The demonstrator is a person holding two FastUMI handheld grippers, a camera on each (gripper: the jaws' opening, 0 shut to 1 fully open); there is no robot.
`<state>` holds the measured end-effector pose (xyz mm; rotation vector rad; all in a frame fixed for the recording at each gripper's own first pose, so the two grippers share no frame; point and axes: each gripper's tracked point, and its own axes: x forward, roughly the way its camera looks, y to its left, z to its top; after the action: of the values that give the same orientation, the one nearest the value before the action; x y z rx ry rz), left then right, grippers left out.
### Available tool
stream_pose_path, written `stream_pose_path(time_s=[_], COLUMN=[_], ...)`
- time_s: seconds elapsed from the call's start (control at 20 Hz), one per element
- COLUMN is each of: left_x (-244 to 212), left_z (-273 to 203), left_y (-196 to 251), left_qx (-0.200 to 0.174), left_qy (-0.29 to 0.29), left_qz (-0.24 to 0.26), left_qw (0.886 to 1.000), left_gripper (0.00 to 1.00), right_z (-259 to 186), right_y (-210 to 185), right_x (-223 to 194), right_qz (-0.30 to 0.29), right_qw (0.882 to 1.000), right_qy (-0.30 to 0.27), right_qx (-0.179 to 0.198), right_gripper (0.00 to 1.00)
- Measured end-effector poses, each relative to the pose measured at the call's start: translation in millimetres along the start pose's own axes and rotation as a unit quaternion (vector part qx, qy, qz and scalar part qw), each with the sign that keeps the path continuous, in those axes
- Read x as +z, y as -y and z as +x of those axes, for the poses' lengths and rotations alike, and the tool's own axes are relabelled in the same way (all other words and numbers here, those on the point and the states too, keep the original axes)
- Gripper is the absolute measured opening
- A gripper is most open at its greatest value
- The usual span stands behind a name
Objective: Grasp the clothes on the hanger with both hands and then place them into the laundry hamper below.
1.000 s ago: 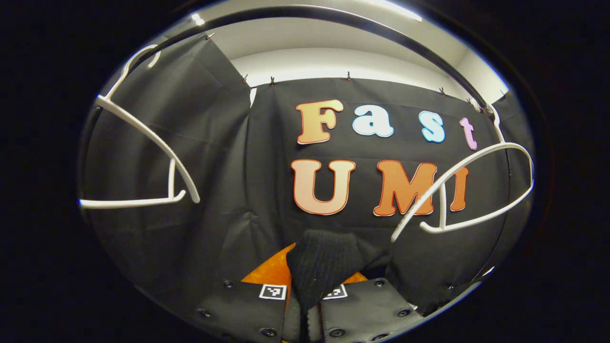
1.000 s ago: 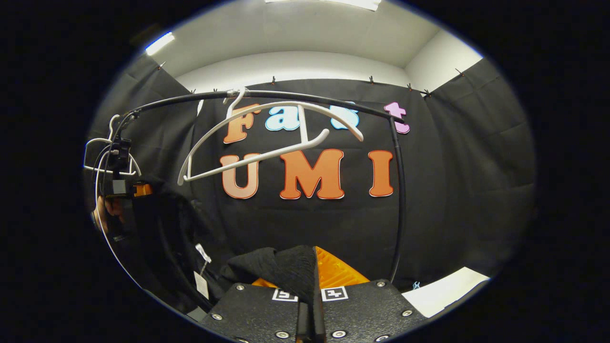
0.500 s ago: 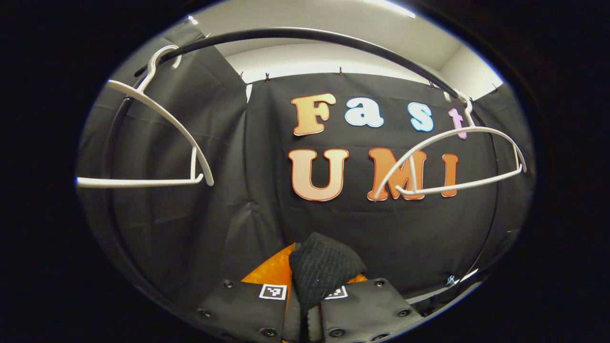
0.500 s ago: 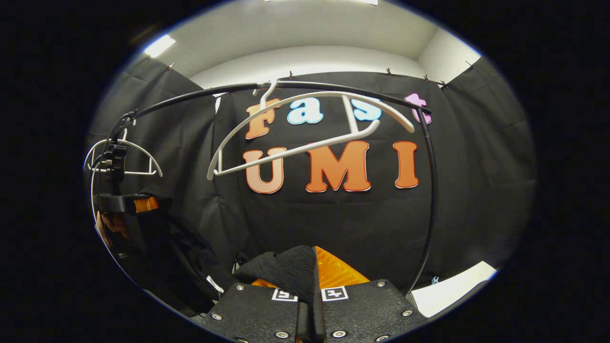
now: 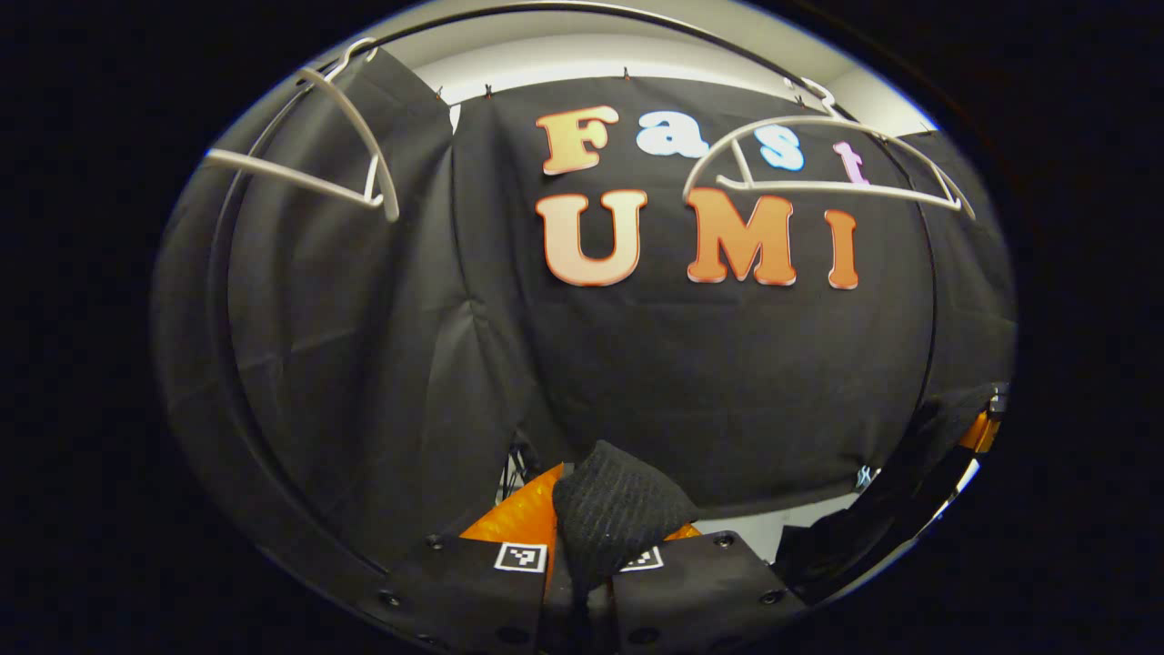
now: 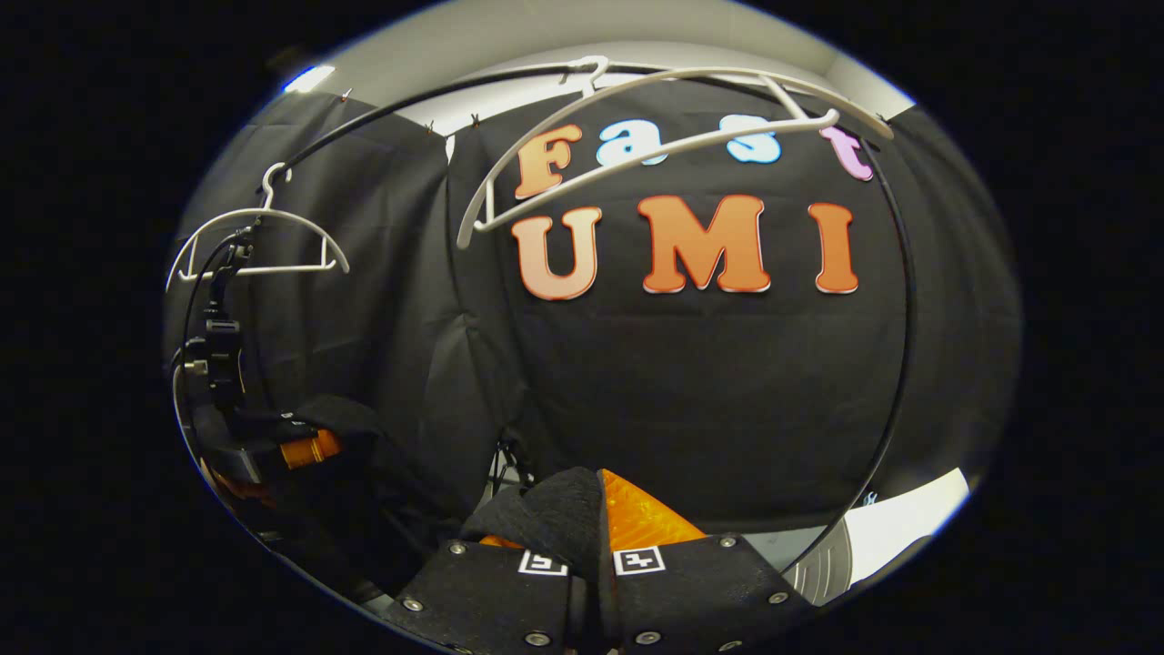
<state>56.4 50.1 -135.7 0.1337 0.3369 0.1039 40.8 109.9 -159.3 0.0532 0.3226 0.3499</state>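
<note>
In the left gripper view, the left gripper (image 5: 582, 582) pinches a fold of black ribbed knit garment (image 5: 614, 518) below two bare white hangers (image 5: 818, 186) on the curved black rail (image 5: 637, 18). The right gripper view shows the right gripper (image 6: 596, 582) clamping the same cloth, and a rounded pale rim (image 6: 832, 564) at lower right, possibly the hamper.

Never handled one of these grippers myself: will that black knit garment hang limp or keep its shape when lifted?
Probably limp: the black garment bunches into a soft fold between the left gripper fingers. In the right gripper it also crumples. Its ribbed knit looks grippy, so slipping seems unlikely.
</note>
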Motion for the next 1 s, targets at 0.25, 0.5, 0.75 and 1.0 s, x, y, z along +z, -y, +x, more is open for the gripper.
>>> stream_pose_path(time_s=[0.25,0.5,0.75,1.0], left_x=[-74.9,-144.5,-185.3,-212.7], left_z=[1.1,8.8,0.1,-5.0], left_y=[-12.1,-18.0,-25.4,-33.6], left_qx=[0.008,0.007,0.009,0.020], left_qy=[-0.082,-0.172,-0.224,-0.263], left_qz=[0.010,0.000,-0.008,-0.008], left_qw=[0.997,0.985,0.974,0.965], left_gripper=[0.14,0.14,0.14,0.21], right_z=[17.0,23.7,16.7,14.2], right_y=[-19.2,-22.6,-21.8,-24.3], right_x=[-84.9,-174.7,-222.1,-246.8], right_qz=[0.006,0.025,0.032,0.043], right_qw=[0.995,0.979,0.966,0.956], right_qy=[-0.095,-0.201,-0.256,-0.290], right_qx=[0.013,0.010,0.006,0.010], right_gripper=[0.12,0.12,0.09,0.07])
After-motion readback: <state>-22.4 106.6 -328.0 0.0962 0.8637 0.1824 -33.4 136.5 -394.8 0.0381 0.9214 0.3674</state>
